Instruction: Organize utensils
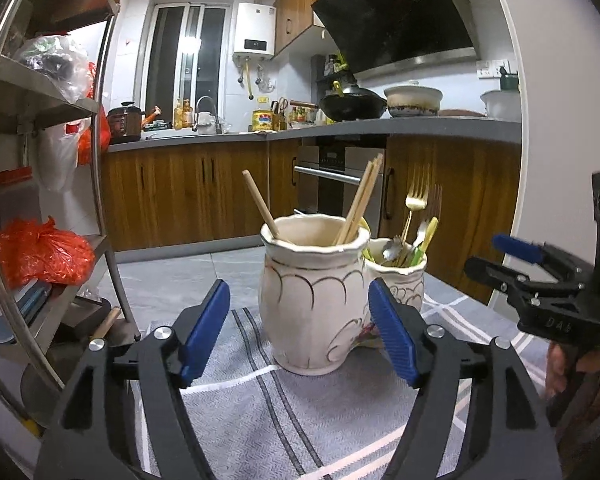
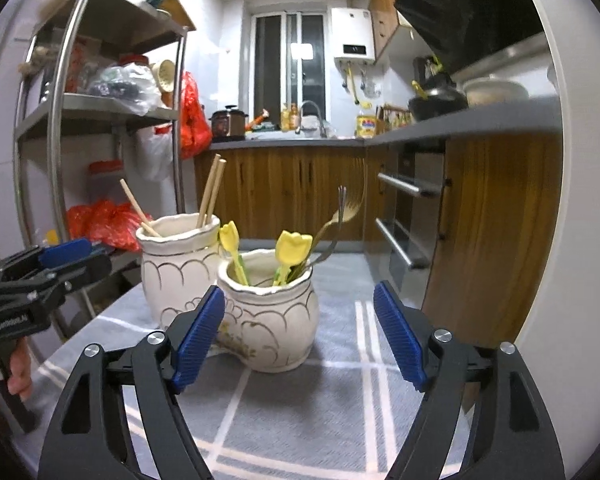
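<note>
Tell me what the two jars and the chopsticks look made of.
Jars: likely glazed ceramic, with a glossy cream surface, uneven hand-shaped rims and dark painted scallops. Chopsticks: probably bamboo or wood, with a matte pale tan look, plain and unpainted.

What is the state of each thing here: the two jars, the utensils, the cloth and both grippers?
Tall jar: upright on the cloth, holds chopsticks.
Short jar: upright, beside the tall jar, holds forks and yellow picks.
Chopsticks: standing tilted in the tall jar.
Gold fork: standing, prongs up.
Cloth: spread flat.
Left gripper: fingers open, holding nothing.
Right gripper: fingers open, holding nothing.
</note>
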The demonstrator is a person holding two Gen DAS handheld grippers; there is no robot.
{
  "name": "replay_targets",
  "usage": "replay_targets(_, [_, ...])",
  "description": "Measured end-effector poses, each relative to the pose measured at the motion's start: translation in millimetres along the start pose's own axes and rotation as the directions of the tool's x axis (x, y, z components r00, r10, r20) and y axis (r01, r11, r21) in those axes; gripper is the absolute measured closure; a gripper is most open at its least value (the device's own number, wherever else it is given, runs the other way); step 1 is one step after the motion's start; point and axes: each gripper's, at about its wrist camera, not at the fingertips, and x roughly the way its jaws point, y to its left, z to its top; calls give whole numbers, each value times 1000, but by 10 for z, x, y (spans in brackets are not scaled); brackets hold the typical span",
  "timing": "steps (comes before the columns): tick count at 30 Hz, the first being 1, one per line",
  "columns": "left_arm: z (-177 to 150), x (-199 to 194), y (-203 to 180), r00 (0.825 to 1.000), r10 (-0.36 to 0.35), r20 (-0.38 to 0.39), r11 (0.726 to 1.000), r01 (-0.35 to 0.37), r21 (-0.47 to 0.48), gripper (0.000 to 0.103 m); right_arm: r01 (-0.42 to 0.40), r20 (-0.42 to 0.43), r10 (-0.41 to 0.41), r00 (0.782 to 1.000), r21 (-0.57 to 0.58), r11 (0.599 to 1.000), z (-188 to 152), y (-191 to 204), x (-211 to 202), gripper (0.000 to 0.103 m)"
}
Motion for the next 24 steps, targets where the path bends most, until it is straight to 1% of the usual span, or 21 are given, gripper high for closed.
replay_targets(2, [-19,24,-25,1000,4,-2,1000,-4,13,24,-1,-9,1,1000,-10,1000,-20,0,24,23])
replay_targets(6, [-37,48,-31,1000,0,-11,1000,0,18,18,-17,-12,18,1000,10,1000,-10,-28,37,16])
replay_targets(7, [-36,42,-18,1000,2,-8,1000,-2,12,13,-20,-13,20,1000,11,1000,-10,-29,39,11])
replay_targets(8, [-34,51,-23,1000,5,-8,1000,-5,10,9,-23,-14,23,1000,11,1000,-9,-28,41,10])
replay_targets(10, [-32,57,-14,1000,15,-6,1000,-15,5,6,-24,-17,24,1000,10,1000,-9,-25,41,7])
replay_targets(12, [-31,62,-34,1000,19,-4,1000,-19,11,6,-24,-15,24,1000,11,1000,-3,-24,39,5])
replay_targets(24, [-45,50,-9,999,40,-5,999,-40,4,6,-24,-17,24,1000,10,1000,-4,-28,44,5])
